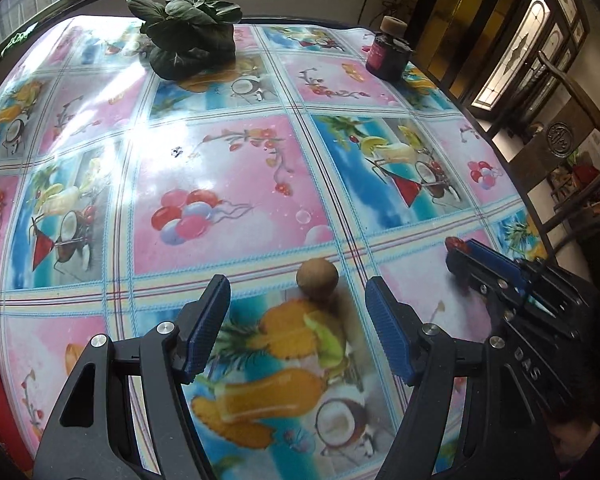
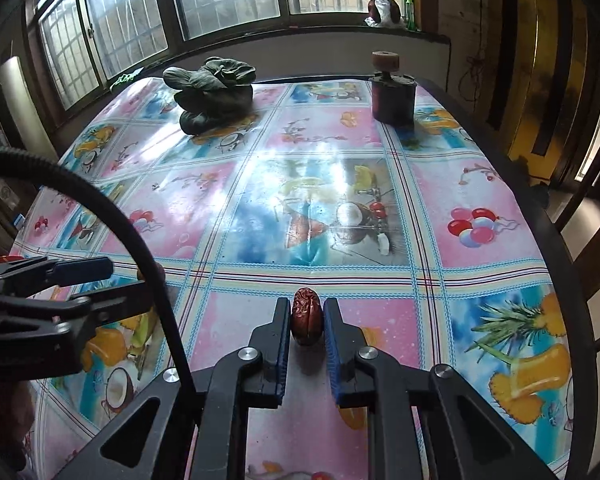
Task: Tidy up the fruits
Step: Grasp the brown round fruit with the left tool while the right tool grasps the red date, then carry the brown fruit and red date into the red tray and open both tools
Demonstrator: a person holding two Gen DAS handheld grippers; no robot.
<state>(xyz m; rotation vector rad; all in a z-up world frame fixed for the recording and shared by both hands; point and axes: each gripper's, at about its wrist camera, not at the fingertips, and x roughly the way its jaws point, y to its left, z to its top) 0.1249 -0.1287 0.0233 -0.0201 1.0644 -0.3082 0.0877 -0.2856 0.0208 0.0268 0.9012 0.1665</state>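
A wrinkled red date [image 2: 307,316] sits clamped between the blue pads of our right gripper [image 2: 307,320], low over the tablecloth [image 2: 480,312]; its underside is hidden from us. Our left gripper [image 1: 298,312] hangs wide open and empty, a small brown fruit [image 1: 317,278] on the cloth just beyond its fingertips. A black cable [image 2: 112,216] crosses our right view. Leafy greens [image 1: 188,36] and a dark jar [image 1: 388,52] stand far off.
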